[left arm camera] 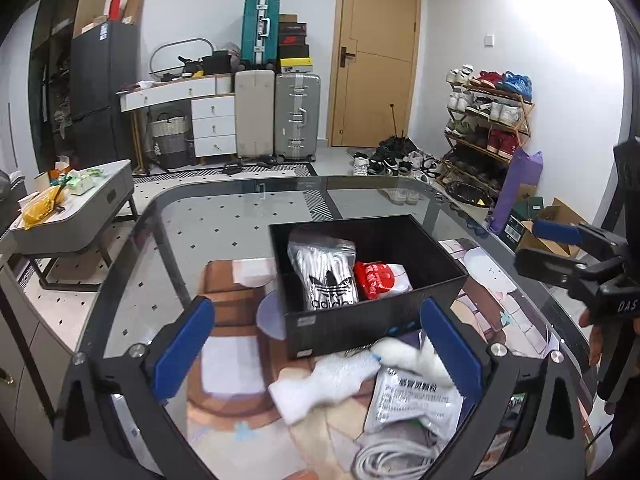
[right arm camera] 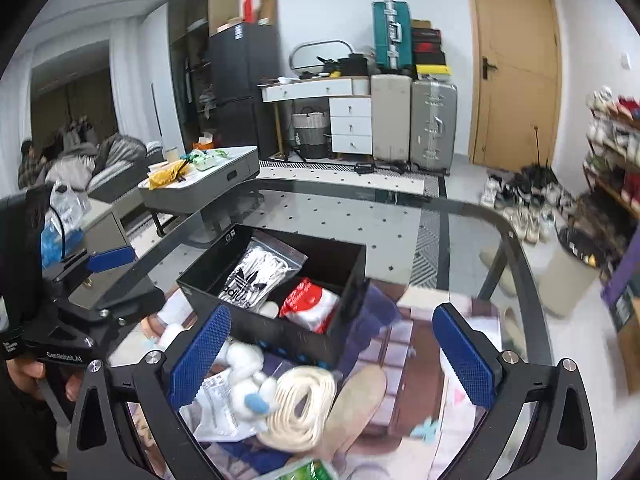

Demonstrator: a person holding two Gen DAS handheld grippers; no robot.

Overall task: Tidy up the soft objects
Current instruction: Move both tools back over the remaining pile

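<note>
A black box [left arm camera: 400, 236] [right arm camera: 280, 332] stands on the glass table and holds a bagged Adidas item [left arm camera: 328, 276] [right arm camera: 256, 276] and a red-and-white pack [left arm camera: 380, 278] [right arm camera: 310, 304]. In front of it lie a white plush toy [left arm camera: 332, 380] [right arm camera: 248, 376], a white printed pouch [left arm camera: 416, 404] [right arm camera: 224, 412] and a coiled white cord [left arm camera: 392, 456] [right arm camera: 304, 408]. My left gripper [left arm camera: 320, 344] is open and empty above the plush. My right gripper [right arm camera: 334, 356] is open and empty above the cord, and shows in the left wrist view [left arm camera: 560, 248].
The glass table [left arm camera: 200, 216] has a rounded dark rim. A grey coffee table [left arm camera: 72, 208] with clutter stands to the left. Suitcases [left arm camera: 276, 116], a white dresser and a door are at the back; a shoe rack [left arm camera: 488, 120] is at the right. A green packet [right arm camera: 308, 472] lies near me.
</note>
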